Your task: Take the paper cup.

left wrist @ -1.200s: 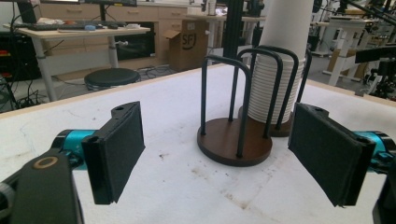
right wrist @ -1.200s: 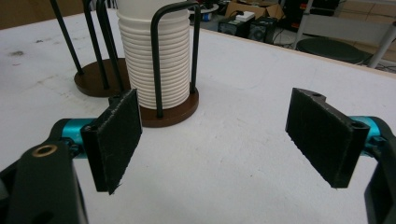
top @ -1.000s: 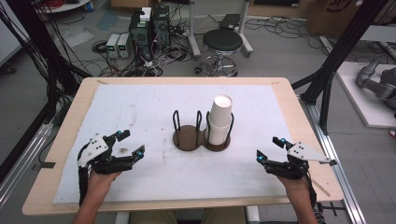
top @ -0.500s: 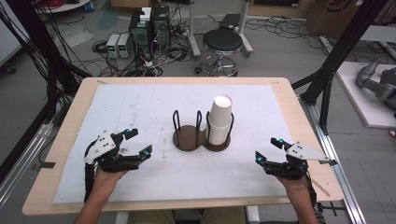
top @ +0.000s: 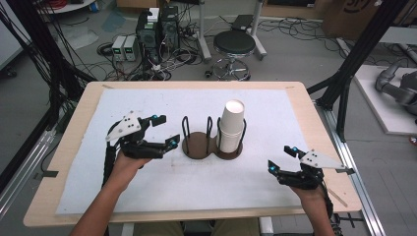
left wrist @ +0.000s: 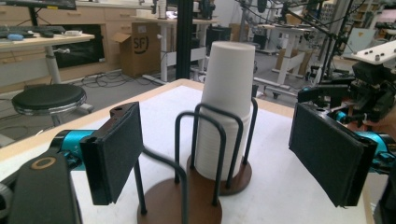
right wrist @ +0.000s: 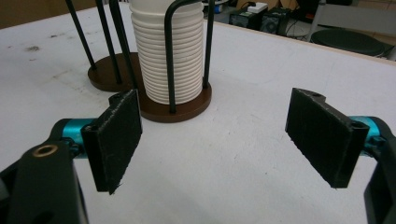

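Note:
A tall stack of white paper cups (top: 232, 125) stands in the right bay of a brown two-bay wire cup holder (top: 199, 145) at the table's middle; the left bay is empty. My left gripper (top: 166, 130) is open just left of the holder, above the mat, nothing between its pads. In the left gripper view the cups (left wrist: 229, 102) and the empty bay (left wrist: 180, 205) sit straight ahead between the open jaws (left wrist: 222, 149). My right gripper (top: 281, 158) is open near the front right, apart from the holder. In the right gripper view the cups (right wrist: 168, 56) lie ahead and left of the gap (right wrist: 215, 140).
A white mat (top: 147, 105) covers most of the wooden table (top: 78, 115). Beyond the far edge stand a black stool (top: 234, 44), electronics boxes (top: 157, 27) and loose cables on the floor. A black frame post (top: 351, 64) rises at the right.
My left gripper has moved right and forward, from the front-left of the mat to right beside the holder. The right gripper has stayed in place.

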Action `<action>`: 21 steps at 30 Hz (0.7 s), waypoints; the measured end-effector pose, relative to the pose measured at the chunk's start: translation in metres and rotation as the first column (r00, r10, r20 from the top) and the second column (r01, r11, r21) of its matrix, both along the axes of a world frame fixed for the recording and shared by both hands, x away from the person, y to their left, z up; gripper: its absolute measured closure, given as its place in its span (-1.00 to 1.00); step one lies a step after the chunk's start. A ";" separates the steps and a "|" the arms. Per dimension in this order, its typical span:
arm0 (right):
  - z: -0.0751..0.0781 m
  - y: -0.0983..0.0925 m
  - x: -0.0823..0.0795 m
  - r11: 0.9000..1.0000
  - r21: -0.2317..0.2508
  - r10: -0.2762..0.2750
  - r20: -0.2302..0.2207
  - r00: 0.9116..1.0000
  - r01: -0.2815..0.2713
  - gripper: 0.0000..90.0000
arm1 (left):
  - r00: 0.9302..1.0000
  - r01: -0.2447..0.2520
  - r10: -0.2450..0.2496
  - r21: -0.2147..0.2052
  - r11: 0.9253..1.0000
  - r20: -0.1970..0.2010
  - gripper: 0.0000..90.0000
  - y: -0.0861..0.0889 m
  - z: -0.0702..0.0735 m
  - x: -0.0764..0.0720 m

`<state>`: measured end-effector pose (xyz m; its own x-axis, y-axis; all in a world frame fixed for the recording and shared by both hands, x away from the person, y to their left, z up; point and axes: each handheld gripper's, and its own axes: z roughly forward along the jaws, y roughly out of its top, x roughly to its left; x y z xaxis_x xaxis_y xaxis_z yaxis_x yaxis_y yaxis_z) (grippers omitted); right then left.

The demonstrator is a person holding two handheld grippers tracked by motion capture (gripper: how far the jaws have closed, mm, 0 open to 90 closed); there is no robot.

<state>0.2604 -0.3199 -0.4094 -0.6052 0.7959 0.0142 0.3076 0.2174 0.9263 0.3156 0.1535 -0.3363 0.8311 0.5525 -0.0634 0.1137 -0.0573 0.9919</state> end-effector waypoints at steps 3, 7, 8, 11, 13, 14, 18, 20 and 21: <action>0.000 -0.001 0.000 1.000 0.004 -0.001 -0.008 1.000 0.001 -0.58 | 1.000 0.024 -0.024 -0.001 1.000 0.000 -0.62 -0.008 0.011 0.008; 0.001 0.000 0.001 1.000 -0.001 0.004 -0.027 1.000 -0.004 -0.53 | 0.998 0.056 -0.056 -0.002 0.998 -0.014 -0.62 -0.019 0.020 0.018; 0.001 0.001 0.001 1.000 -0.002 0.004 -0.029 1.000 -0.004 -0.53 | 0.998 0.062 -0.062 -0.005 0.998 -0.018 -0.62 -0.022 0.022 0.020; 0.001 0.003 0.001 1.000 -0.005 0.011 -0.020 1.000 -0.011 -0.53 | 0.997 0.077 -0.077 -0.007 0.997 -0.026 -0.62 -0.029 0.028 0.026; 0.001 0.003 0.001 1.000 -0.010 0.015 -0.022 1.000 -0.015 -0.53 | 0.995 0.090 -0.090 -0.001 0.996 -0.032 -0.62 -0.035 0.032 0.031; 0.000 0.003 0.001 1.000 -0.007 0.014 -0.024 1.000 -0.015 -0.53 | 0.995 0.095 -0.095 0.004 0.995 -0.033 -0.62 -0.038 0.035 0.033; 0.001 0.003 0.002 1.000 0.000 0.013 -0.022 1.000 -0.013 -0.53 | 0.993 0.118 -0.118 0.024 0.993 -0.023 -0.62 -0.056 0.046 0.042; 0.001 0.003 0.002 1.000 0.006 0.012 -0.021 1.000 -0.012 -0.53 | 0.991 0.136 -0.136 0.040 0.990 -0.018 -0.62 -0.065 0.051 0.047; 0.001 0.003 0.002 1.000 0.008 0.014 -0.022 1.000 -0.014 -0.53 | 0.990 0.143 -0.142 0.045 0.989 -0.020 -0.62 -0.070 0.052 0.049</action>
<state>0.2622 -0.3173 -0.4085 -0.6156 0.7874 0.0339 0.3248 0.2142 0.9212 0.3650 0.0836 -0.2839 0.9006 0.4311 -0.0551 0.1176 -0.1196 0.9858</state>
